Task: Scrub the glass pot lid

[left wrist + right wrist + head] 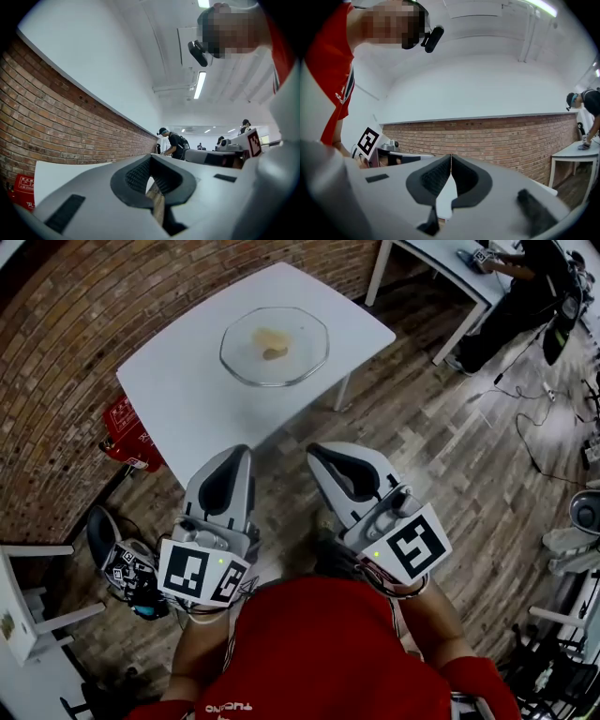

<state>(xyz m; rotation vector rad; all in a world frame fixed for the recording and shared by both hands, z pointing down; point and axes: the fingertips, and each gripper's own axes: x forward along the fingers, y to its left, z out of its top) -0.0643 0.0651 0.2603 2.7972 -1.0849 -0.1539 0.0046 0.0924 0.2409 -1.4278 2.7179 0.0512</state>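
Observation:
The glass pot lid [275, 345] lies on a small white table [187, 381] ahead of me, with a yellowish lump [272, 342] at its middle; I cannot tell what the lump is. Both grippers hang close to my body, over the wooden floor and short of the table's near edge. My left gripper [232, 454] is shut and empty, and the left gripper view shows its dark pads meeting at the tip [151, 157]. My right gripper [323, 448] is shut too, with nothing between its jaws [451, 155]. Neither touches the lid.
A red crate [127, 432] stands by the brick wall [56, 352] left of the table. A second white table [450, 268] and a person in black [525, 296] are at the far right. Cables [539, 409] trail over the floor. White furniture [28, 615] stands at the lower left.

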